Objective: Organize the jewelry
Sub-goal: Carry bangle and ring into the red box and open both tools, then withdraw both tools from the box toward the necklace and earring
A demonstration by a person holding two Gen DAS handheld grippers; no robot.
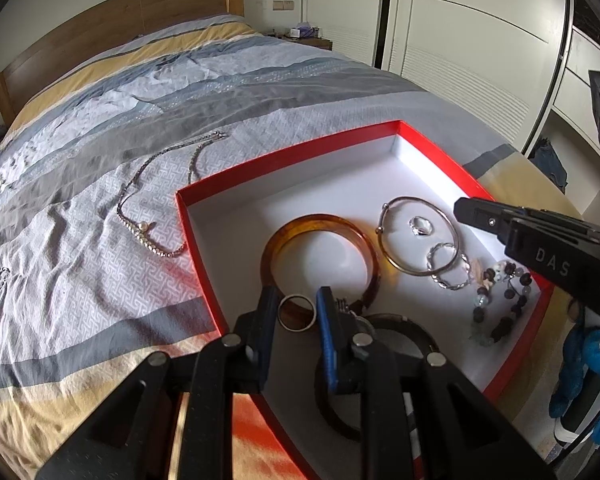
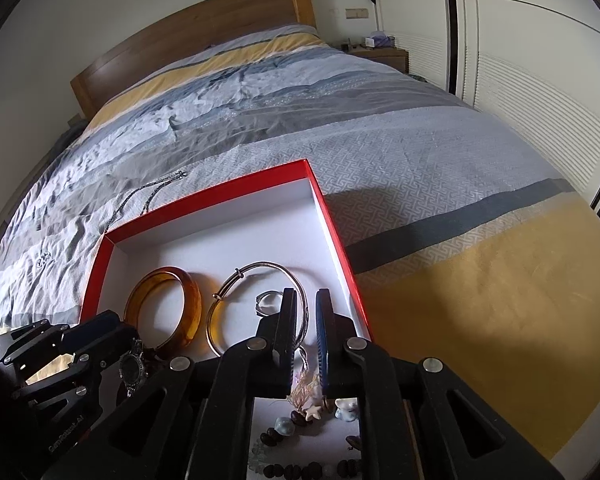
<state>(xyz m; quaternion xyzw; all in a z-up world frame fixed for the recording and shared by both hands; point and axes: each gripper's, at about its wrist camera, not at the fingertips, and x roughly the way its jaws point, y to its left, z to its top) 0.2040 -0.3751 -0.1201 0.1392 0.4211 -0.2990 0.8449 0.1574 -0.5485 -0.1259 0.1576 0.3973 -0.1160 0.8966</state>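
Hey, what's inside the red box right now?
Inside the red box: an amber bangle, a silver bangle around a small ring, twisted silver rings and a beaded bracelet. The left gripper holds a silver ring and hides part of the floor.

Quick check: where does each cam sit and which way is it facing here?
Left wrist: on the left gripper, above the red box's near-left corner, facing the headboard; its fingers hold a silver ring; the right gripper shows at right.
Right wrist: on the right gripper, above the box's right side, facing the headboard; the left gripper shows at lower left.
Shared: box, amber bangle, silver bangle, chain necklace on the bedspread.
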